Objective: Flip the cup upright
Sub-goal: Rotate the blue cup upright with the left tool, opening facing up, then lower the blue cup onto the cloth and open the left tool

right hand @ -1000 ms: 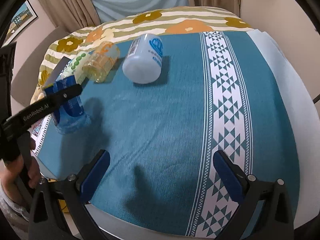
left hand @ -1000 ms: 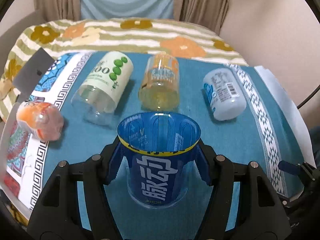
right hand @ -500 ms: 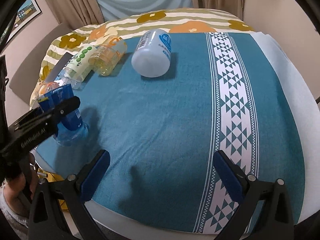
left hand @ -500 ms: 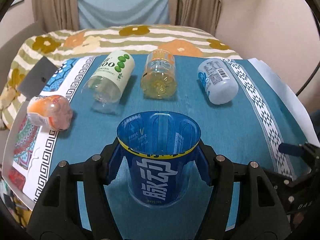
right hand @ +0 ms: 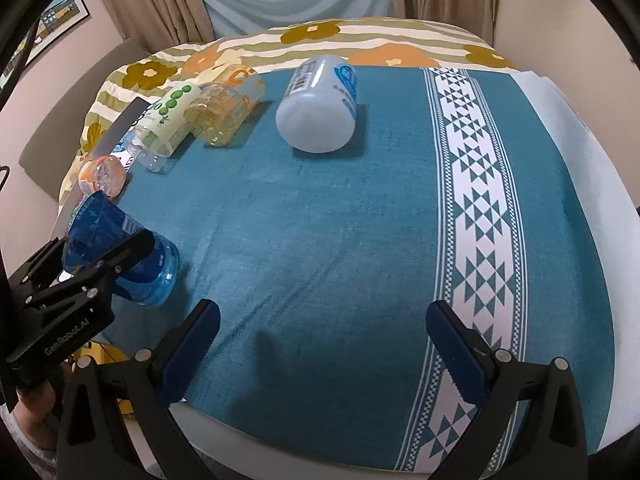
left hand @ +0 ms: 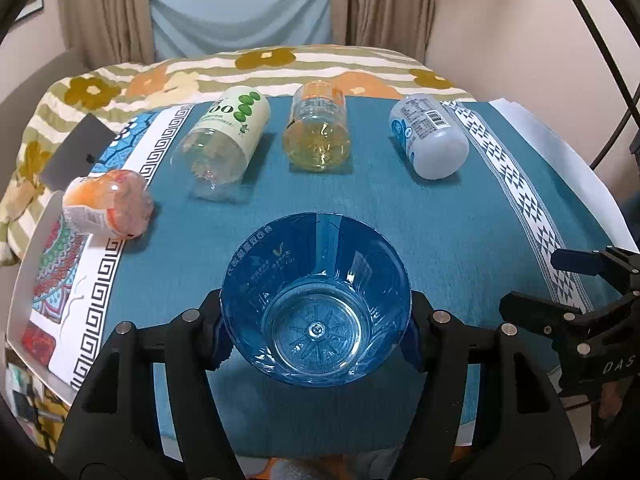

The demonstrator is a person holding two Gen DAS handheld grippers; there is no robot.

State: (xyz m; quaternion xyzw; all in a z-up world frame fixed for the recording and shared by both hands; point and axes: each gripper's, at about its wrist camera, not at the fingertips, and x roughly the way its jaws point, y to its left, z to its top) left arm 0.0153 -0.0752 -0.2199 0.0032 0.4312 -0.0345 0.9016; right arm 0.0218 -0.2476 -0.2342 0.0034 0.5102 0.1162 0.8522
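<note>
Left gripper (left hand: 316,334) clamped on blue cup (left hand: 316,300), mouth up, right gripper (right hand: 320,344) spread wide, empty

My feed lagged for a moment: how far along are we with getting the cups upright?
Done: none stands free yet. In hand: the left hand-held gripper is shut on the blue cup, mouth up but tilted, base at the cloth. Left: set it down, then the orange-pink cup, green-dot cup, yellow cup and white cup, all on their sides. The right hand-held gripper is open.
</note>
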